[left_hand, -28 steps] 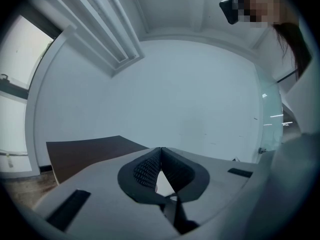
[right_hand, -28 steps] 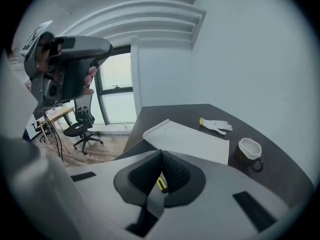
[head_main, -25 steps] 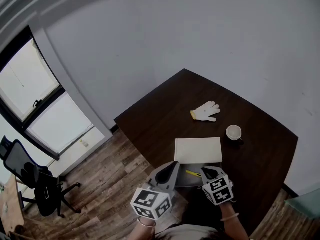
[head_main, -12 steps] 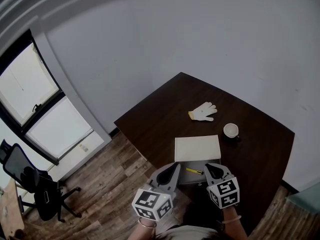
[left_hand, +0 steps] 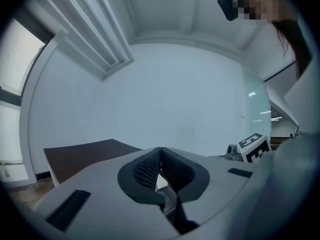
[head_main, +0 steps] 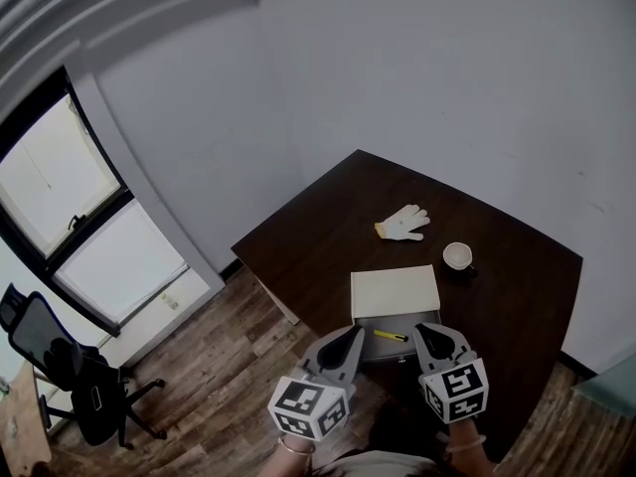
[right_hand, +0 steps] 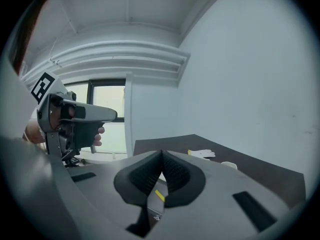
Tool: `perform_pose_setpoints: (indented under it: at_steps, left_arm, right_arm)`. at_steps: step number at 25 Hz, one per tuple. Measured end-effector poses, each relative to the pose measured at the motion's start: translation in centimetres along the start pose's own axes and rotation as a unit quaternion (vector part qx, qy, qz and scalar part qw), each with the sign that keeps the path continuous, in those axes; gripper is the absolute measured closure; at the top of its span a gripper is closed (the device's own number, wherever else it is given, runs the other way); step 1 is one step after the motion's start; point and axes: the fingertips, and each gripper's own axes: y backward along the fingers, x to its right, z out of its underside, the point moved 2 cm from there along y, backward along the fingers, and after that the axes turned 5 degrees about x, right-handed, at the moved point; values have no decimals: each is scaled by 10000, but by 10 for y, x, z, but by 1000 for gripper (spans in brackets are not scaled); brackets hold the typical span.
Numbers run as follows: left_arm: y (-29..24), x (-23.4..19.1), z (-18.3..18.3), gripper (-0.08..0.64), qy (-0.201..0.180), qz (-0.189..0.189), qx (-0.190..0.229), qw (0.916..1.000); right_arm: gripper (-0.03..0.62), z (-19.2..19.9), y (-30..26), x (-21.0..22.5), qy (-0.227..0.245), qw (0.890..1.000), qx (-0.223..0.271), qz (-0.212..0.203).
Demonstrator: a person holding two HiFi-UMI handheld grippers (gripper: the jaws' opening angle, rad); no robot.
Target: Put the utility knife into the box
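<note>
**Head view.** Dark brown wooden table (head_main: 328,237). On it is a shallow grey box (head_main: 383,350) with its cream rectangular lid (head_main: 395,292) laid back. A slim yellow utility knife (head_main: 390,336) appears to lie flat inside the grey tray. Further off are a white knitted work glove (head_main: 403,224) and a small white cup (head_main: 458,256). The left tongs (head_main: 345,341) and right tongs (head_main: 429,338) hover at the near edge, either side of the box.

**Left gripper view.** Left tongs (left_hand: 160,156): ribbed pads meet at the tips, with nothing held between them.

**Right gripper view.** Right tongs (right_hand: 161,156): tips together, likewise empty. A sliver of the yellow knife (right_hand: 159,195) shows below them.

**Handling, judged.** The knife is probably light, rigid and smooth-sided, so it may slip. Best gripped across the narrow mid-handle, clear of the blade end.
</note>
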Motion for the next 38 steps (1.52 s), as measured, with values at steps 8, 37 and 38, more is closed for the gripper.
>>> perform_pose_setpoints:
  at_steps: [8,37,38]
  left_arm:
    - [19,9,-3,541,-53,43,37,10000]
    - [52,48,-4,541,-92,108,133,9998]
    - [52,50,-4,541,-99,119,133,9998]
  right_arm:
    - [584,-19,25,-15,82,9995,288,99]
    - [586,-44,78,-28,377,9970,631,238]
    - [586,-44,80,-26,375,9969,633,261]
